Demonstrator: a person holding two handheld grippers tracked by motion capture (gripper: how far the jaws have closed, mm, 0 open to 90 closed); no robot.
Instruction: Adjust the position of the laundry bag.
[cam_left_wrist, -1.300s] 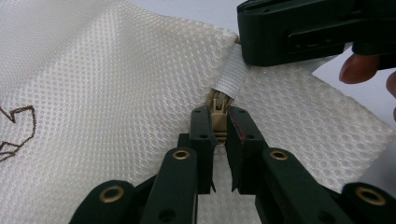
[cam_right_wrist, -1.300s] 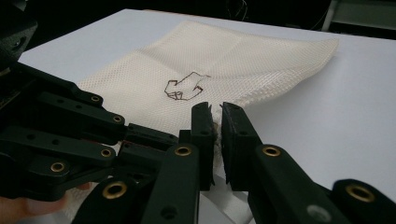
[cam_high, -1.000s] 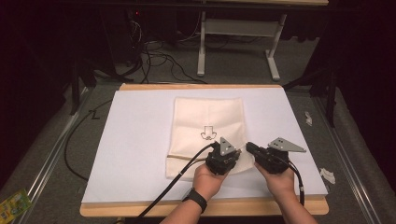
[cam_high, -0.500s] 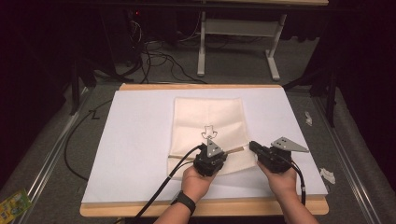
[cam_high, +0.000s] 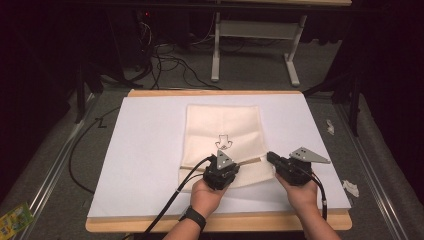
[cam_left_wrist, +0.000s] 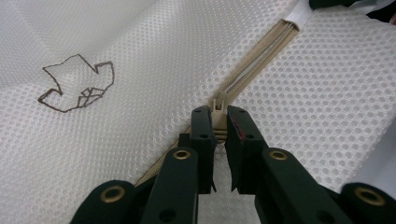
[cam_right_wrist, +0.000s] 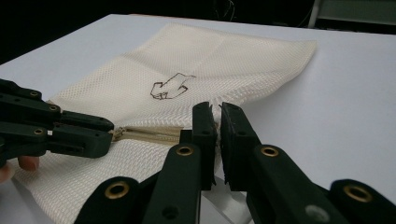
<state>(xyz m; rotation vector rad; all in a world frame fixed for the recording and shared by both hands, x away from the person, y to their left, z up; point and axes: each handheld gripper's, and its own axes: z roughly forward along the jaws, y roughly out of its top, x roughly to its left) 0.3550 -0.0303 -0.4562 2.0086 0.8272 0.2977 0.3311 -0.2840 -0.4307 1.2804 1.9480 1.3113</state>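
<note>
A cream mesh bag (cam_high: 222, 125) with a small dark outline drawing (cam_high: 223, 142) lies flat on the white-covered table (cam_high: 150, 150). A beige zipper (cam_high: 248, 161) runs across its near end. My left gripper (cam_high: 234, 166) is shut on the zipper pull (cam_left_wrist: 218, 105), pointing along the zipper (cam_left_wrist: 261, 56) toward the other hand. My right gripper (cam_high: 270, 158) is shut on the bag's right edge (cam_right_wrist: 215, 112), at the zipper's end. In the right gripper view, the left gripper (cam_right_wrist: 108, 133) sits at the left, on the zipper (cam_right_wrist: 149, 134).
The table's wooden front edge (cam_high: 250, 220) runs just below the hands. Crumpled paper scraps (cam_high: 350, 187) lie on the floor to the right, and a green packet (cam_high: 12, 220) at the lower left. Cables and a desk frame (cam_high: 250, 35) stand behind the table.
My left gripper has slid left along the zipper with the pull in it, away from the right gripper. The right gripper has stayed on the bag's edge.
</note>
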